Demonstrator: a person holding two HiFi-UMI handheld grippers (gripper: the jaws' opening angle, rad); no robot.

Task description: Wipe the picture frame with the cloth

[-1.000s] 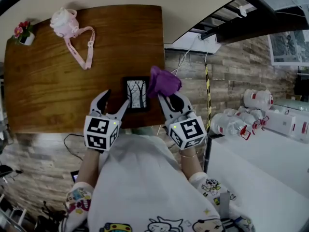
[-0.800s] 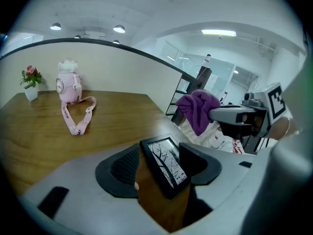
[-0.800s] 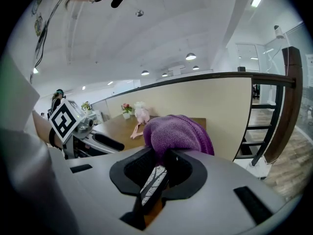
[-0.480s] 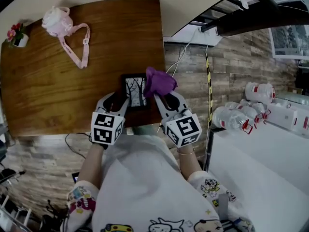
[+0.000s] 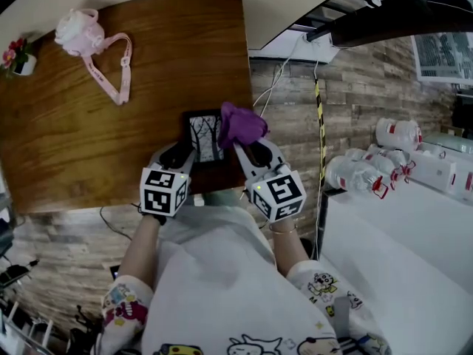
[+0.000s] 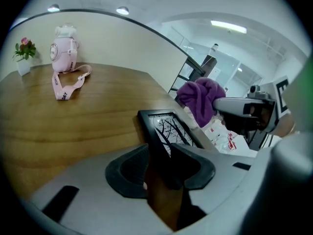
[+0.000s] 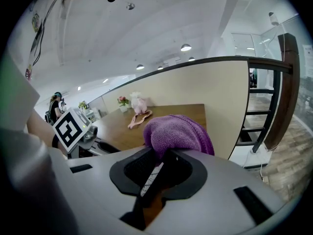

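Far beyond the left fingertips, at the table's back corner: a small potted flower (image 5: 18,56) and, next to it, a pink bottle (image 5: 76,32), strap trailing across the brown wooden table (image 5: 111,132). Both well apart from either gripper.

Next, the left gripper (image 5: 179,156), angled down over the table's near edge. Jaws just been closing, now roughly half shut. Pinching the near left rail of the picture frame (image 5: 204,137) between the fingers (image 6: 128,170), pads against both sides of that rail. Black frame flat on the wood, reaching away from those fingertips, with a bare-tree drawing under the glass.

Just right of the left fingers, across the frame: the right gripper (image 5: 250,148), likewise tilted down. Clamped tight on a purple cloth (image 5: 240,124), bunched into a ball and bulging out past the fingertips (image 7: 193,173). Cloth over the frame's far right corner; touching it or just above it, cannot tell.

Well out to the right of the right fingers, off the table and lower down: a cluster of clear plastic bottles (image 5: 355,183).
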